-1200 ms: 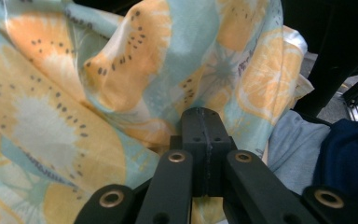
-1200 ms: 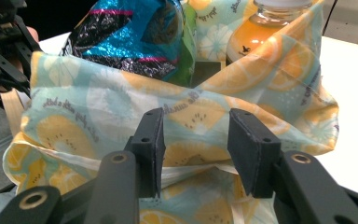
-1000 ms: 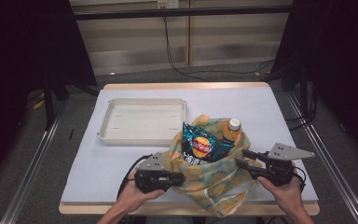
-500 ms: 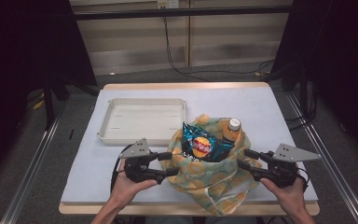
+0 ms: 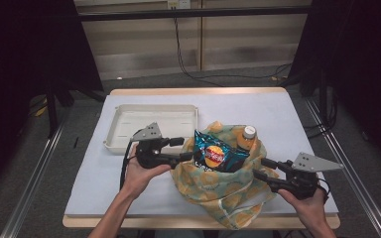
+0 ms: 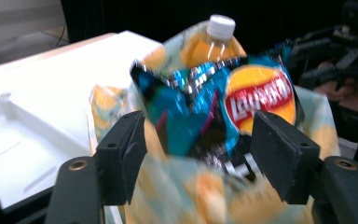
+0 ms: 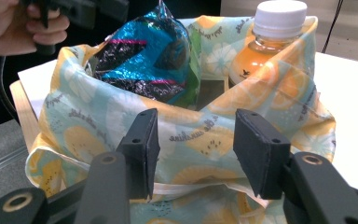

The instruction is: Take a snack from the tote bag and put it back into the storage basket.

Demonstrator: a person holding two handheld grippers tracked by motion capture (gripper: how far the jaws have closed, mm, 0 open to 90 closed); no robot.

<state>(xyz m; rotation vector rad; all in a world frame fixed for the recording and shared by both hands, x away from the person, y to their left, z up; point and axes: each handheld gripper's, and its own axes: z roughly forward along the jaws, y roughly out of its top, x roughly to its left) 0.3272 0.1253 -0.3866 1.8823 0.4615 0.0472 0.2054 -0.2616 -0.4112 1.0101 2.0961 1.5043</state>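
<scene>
Printed cloth, pale green with orange and lemon slices, forms the tote bag (image 5: 223, 186) that stands near the front edge of the white-covered table (image 5: 278, 119), with part of its fabric hanging over that edge. A blue crisp packet (image 5: 213, 154) and an orange drink bottle (image 5: 247, 139) with a white cap are seen standing upright inside the bag, the packet to the left of the bottle and touching it. A white plastic tray (image 5: 151, 121) lies on the table just behind and to the left of the bag.

The left gripper (image 5: 181, 148) is held level at the bag's left side, its tips just beside the crisp packet. Its jaws have just been opening and are spread; in the left gripper view the packet is seen beyond them, and no pad is pressed on anything.

The right gripper (image 5: 260, 167) is held level at the bag's right side. Its jaws have also been opening a little and are spread, with the bag's cloth wall seen between and behind them; whether the pads touch the cloth cannot be told.
</scene>
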